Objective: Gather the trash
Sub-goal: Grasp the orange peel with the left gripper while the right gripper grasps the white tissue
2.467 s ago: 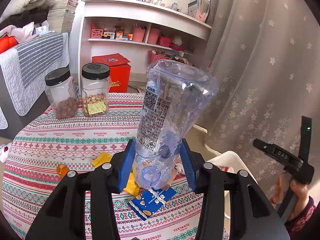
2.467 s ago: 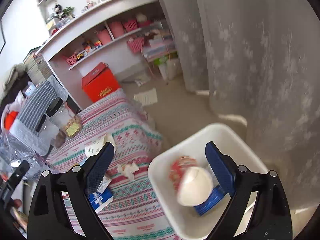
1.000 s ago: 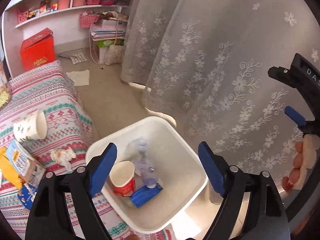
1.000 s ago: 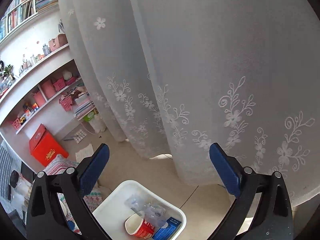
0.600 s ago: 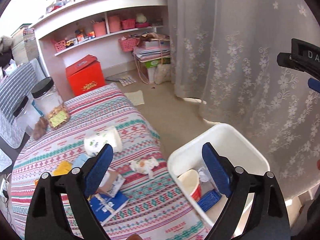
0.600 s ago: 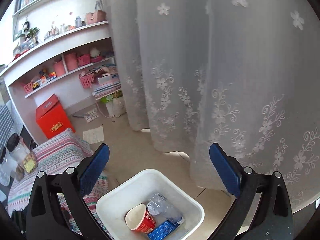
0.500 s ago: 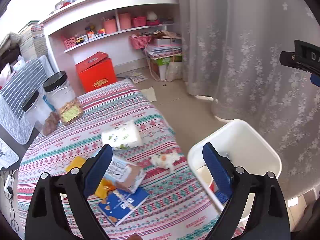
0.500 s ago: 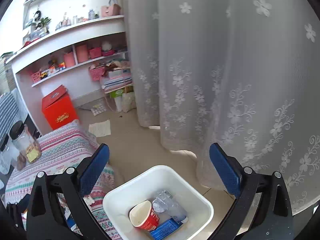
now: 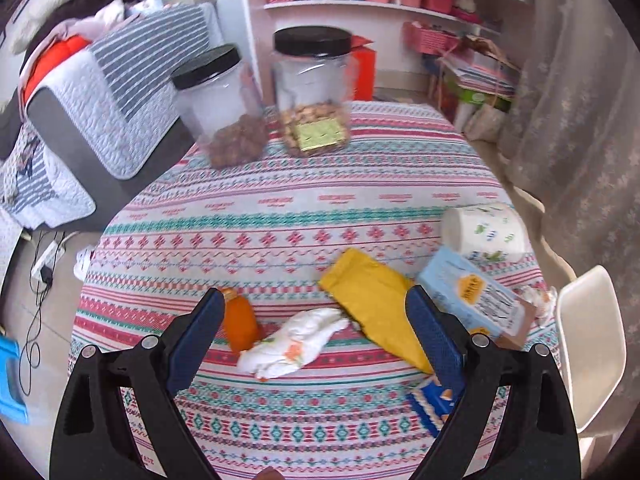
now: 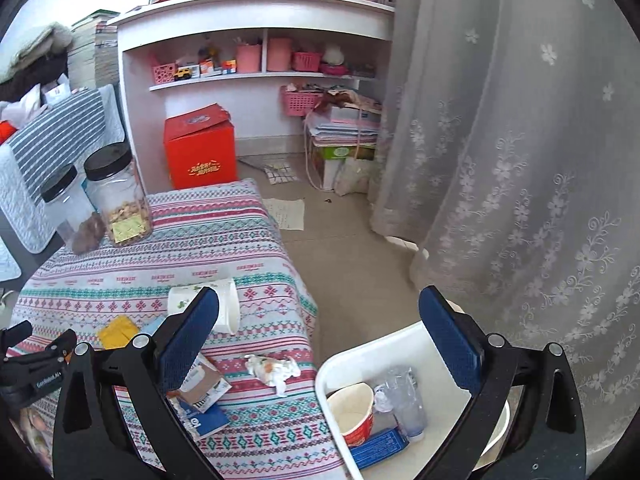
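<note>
Your left gripper (image 9: 312, 328) is spread wide with nothing pinched, angled down over the patterned tablecloth (image 9: 280, 208). A crumpled white tissue (image 9: 292, 340) lies right between its fingers on the cloth, and a small orange wrapper (image 9: 239, 325) sits just beside the left finger. The yellow packet (image 9: 376, 300) runs under the right finger's tip, with the light blue carton (image 9: 472, 296) just beyond it and the tipped-over white paper cup (image 9: 484, 232) further out to the right. Two black-lidded jars (image 9: 312, 92) stand well ahead at the far edge. Your right gripper (image 10: 320, 332) is gaping too and holds nothing. Below its right finger is the white bin (image 10: 360, 364), already holding a red-and-white cup (image 10: 352, 412), a clear plastic bottle (image 10: 404, 400) and a blue wrapper (image 10: 380, 446). Another crumpled tissue (image 10: 272, 368) lies on the cloth between its fingers. There's something dark blue (image 10: 204, 418) under the carton near its left finger, maybe a snack packet, hard to say.
</note>
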The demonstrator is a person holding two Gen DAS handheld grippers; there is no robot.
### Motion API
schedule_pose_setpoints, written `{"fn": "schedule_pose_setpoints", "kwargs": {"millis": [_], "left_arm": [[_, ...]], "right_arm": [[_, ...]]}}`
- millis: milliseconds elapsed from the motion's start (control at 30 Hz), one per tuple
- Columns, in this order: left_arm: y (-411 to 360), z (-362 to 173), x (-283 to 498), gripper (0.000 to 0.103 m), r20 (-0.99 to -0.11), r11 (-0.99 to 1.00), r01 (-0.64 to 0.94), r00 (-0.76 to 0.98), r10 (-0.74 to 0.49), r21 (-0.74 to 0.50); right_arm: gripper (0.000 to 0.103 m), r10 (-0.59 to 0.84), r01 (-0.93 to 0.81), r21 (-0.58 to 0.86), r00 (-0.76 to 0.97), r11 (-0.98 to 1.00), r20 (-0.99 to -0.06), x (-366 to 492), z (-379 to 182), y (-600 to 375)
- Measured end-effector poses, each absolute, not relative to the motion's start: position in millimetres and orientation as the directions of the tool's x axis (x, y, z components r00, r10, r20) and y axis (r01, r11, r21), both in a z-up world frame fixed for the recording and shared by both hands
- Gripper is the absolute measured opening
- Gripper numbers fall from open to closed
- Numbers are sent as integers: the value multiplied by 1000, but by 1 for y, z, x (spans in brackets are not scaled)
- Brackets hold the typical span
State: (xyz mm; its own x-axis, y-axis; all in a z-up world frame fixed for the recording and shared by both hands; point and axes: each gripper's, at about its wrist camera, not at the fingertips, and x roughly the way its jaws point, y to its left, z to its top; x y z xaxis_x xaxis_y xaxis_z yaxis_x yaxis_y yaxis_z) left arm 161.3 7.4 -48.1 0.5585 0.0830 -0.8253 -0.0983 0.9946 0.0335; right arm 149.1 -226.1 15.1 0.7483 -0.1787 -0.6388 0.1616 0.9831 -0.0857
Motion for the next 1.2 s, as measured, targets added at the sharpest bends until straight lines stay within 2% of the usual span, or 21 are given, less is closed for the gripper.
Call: {"fn": "schedule_pose_setpoints", "kwargs": {"millis": [167,267,400,567,667,733,767,800,833,933,1133,1200], "left_arm": [[63,-69,173,89,-883,980,-199,463,78,-17],[89,-85,177,88,-913,958,-270,407,22,-97],[109,-108,184,78,-940,921,-335,331,-85,-201],[105,-120,190,72,-944,915,-336,308,-115,-221],[96,-124,192,60,-947,924,-309,291,-135,-227],[94,-130,195,42,-953,933,-286,267,-142,-219],[92,-131,194,37,-957,939,-276,258,-134,-206],[92,-131,193,27,-958,943,-270,259,-122,-193],[93,-129,192,23,-956,944,-267,266,-121,-194],[109,-112,186,18,-936,929,-294,331,-122,-226],[149,-59,167,18,-877,916,-332,479,-40,-224],[159,-47,164,18,-860,919,-333,510,-14,-212]], "right_arm": [[96,-129,104,-77,738,992,-662,161,7,-195],[96,-86,63,-59,721,996,-688,167,-1,-177],[96,-9,27,13,681,1000,-732,174,-12,-158],[96,86,-4,106,609,994,-789,181,-30,-140],[96,140,-9,163,562,987,-815,184,-40,-129],[96,174,-10,200,534,980,-828,186,-46,-124],[96,186,-9,213,522,977,-833,187,-48,-121],[96,198,-9,226,511,974,-836,188,-50,-118],[96,212,-10,239,501,971,-839,188,-52,-114],[96,256,-19,280,467,960,-847,190,-57,-101],[95,375,-28,389,343,921,-861,190,-82,-61],[90,411,-19,424,290,906,-864,191,-94,-44]]}}
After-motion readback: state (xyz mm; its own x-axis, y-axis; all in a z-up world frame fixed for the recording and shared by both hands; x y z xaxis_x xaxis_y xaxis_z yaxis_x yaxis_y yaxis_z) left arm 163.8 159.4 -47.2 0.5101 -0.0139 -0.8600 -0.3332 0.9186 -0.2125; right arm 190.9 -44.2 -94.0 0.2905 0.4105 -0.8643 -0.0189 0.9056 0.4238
